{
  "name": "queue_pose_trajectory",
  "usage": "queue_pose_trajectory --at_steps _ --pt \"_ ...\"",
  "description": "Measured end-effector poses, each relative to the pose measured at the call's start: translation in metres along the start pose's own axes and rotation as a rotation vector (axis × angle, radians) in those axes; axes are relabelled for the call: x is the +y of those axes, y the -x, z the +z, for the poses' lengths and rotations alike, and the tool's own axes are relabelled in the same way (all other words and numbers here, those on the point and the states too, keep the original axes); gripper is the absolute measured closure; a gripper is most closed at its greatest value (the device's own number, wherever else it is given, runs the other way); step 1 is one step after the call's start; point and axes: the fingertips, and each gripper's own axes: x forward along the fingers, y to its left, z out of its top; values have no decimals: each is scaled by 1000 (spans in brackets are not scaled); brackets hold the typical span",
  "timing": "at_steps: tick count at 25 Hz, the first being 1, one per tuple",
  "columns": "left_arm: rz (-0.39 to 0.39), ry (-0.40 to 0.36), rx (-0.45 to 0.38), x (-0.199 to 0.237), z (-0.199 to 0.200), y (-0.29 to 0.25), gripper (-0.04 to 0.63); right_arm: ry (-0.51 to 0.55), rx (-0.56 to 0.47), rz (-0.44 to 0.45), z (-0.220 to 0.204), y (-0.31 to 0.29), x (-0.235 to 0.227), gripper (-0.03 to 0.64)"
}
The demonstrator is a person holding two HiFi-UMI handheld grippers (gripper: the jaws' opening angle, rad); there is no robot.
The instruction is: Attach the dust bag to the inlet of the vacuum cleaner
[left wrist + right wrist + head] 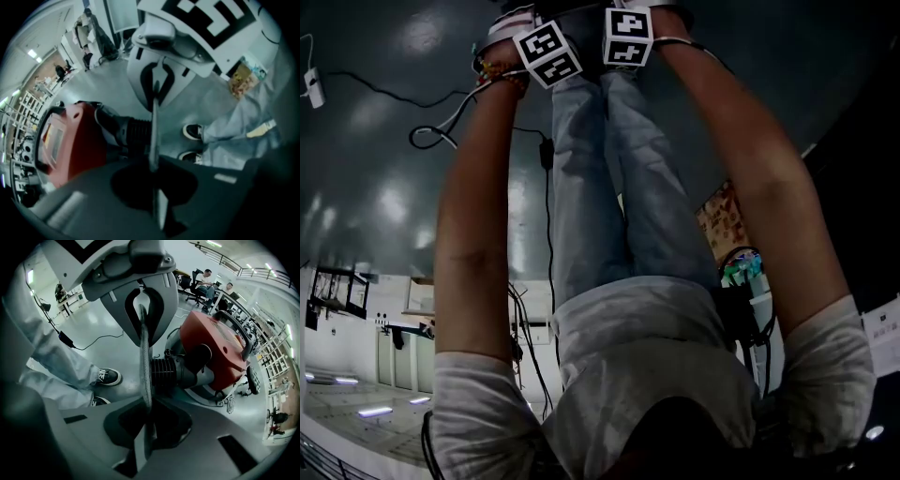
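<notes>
The dust bag (144, 362), seen edge-on as a thin grey sheet, is clamped by the closed jaws of the left gripper (154, 168) and of the right gripper (146, 404). It is held just beside the ribbed inlet (164, 372) of the red vacuum cleaner (215, 348).

A pale short-sleeved shirt (647, 356) is being worn with light blue jeans (600, 187) and black sneakers (108, 376) with white soles. A beaded bracelet (499, 71) is being worn on the left wrist. White cubes (547, 53) with black square markers are being carried above the wrists.
</notes>
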Motion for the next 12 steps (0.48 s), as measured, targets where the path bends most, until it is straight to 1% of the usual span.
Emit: queue_pose_trajectory --at_steps 3,5,8,10,12 --pt "-25 18 -5 -6 0 -11 581 26 9 -25 2 10 0 591" --pt "-34 16 -1 -10 0 -15 581 38 5 -41 4 15 -3 591" --pt "-10 15 9 -3 4 -4 581 20 6 -35 -1 9 -7 591" --pt "16 8 1 4 12 5 581 6 22 -24 -9 3 -7 591" --pt "19 10 -3 10 15 4 581 -1 37 -26 -12 4 -7 591"
